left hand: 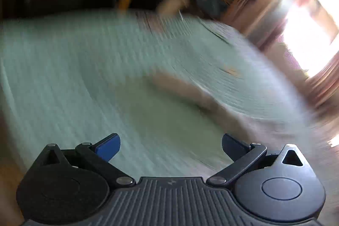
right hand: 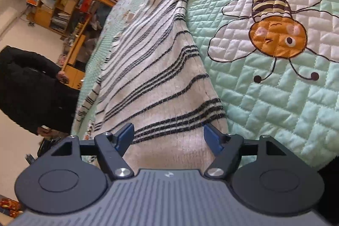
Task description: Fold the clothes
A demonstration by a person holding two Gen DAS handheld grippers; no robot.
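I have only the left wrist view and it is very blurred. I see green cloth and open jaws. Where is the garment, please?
Observer: A cream sweater with black stripes lies stretched out on the green quilt, seen in the right wrist view.
Operator: Does the right gripper hold it?
Observer: No. The right gripper is open, its blue pads on either side of the near end of the sweater, not pressing it.
Operator: Is there something beside the sweater on the quilt?
Observer: Only a stitched bee picture in the quilt, to the right of the sweater.
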